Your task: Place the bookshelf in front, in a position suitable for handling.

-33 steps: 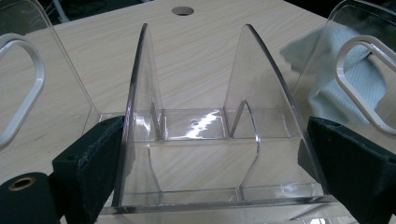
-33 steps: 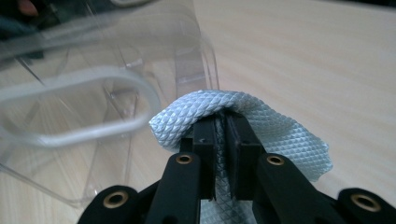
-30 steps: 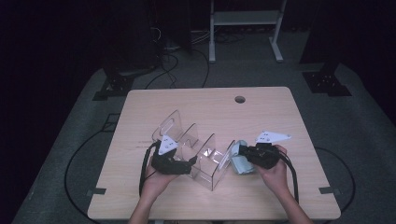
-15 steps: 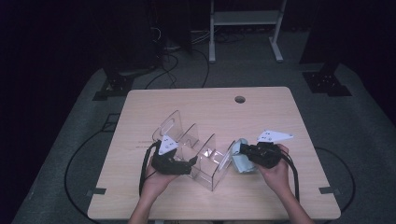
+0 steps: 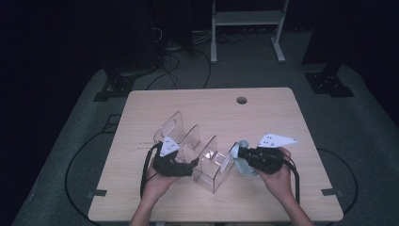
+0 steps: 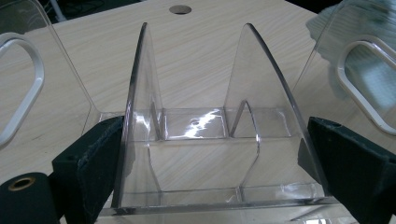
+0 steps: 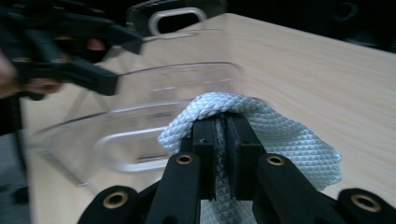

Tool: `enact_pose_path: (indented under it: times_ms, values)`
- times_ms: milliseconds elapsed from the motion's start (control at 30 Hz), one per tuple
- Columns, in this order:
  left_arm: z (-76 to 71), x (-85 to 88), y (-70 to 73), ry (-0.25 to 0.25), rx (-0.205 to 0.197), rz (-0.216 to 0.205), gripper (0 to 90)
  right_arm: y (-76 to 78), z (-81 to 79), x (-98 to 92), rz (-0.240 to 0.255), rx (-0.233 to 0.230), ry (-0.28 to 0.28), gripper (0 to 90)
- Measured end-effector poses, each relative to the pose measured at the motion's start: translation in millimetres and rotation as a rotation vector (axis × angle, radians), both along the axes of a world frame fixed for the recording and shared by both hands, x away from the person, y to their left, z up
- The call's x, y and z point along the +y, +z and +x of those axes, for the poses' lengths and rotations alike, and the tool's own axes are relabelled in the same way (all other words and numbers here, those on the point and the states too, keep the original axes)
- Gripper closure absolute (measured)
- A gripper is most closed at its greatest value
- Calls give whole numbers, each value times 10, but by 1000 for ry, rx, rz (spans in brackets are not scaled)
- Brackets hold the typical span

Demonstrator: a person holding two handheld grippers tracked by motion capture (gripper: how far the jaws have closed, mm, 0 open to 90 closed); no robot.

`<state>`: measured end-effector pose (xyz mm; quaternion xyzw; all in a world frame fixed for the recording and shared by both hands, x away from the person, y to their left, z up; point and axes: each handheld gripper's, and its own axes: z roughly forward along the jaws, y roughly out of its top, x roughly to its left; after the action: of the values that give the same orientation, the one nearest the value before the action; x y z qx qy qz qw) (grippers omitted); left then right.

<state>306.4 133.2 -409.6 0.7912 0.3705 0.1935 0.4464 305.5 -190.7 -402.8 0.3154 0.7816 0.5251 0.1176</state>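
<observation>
The clear acrylic organizer (image 5: pixel 202 157) sits at the table's (image 5: pixel 263 113) centre, braced between the left gripper's (image 5: pixel 186 165) spread fingers. At its three o'clock the pale cloth (image 7: pixel 275 135), pinched tight by the right gripper's (image 7: pixel 221 126) fingers, has lifted slightly since a second ago, so another wiping pass probably follows.

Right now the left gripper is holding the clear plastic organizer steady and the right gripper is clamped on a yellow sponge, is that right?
Not quite. The right gripper is clamped on a pale blue-grey textured cloth, not a yellow sponge; the right gripper view shows it. The left gripper does hold the clear plastic organizer.
</observation>
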Motion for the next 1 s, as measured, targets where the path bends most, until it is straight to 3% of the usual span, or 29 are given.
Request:
enact_pose_path:
  times_ms: [67, 233, 433, 667, 867, 933, 1000]
  values:
    - [0, 0, 0, 0, 0, 0, 76, -1, -39, 20, 6, 2, 31, 831]
    - [-2, -2, 0, 1, -1, 1, 76, -18, -3, 2, 24, 20, 28, 831]
    - [1, 2, 0, -4, -3, 4, 76, 19, -171, 130, -10, 6, 96, 830]
    - [-5, -8, -1, -1, -4, 6, 76, 9, -116, 90, -11, -1, 65, 831]
    - [-6, -11, -2, 1, -4, 5, 76, 26, -307, 234, -45, -20, 146, 830]
    - [-6, -13, -2, 3, -4, 4, 77, 37, -318, 244, -66, -42, 149, 830]
    - [-7, -15, -3, 4, -5, 3, 77, 37, -270, 206, -43, -24, 138, 830]
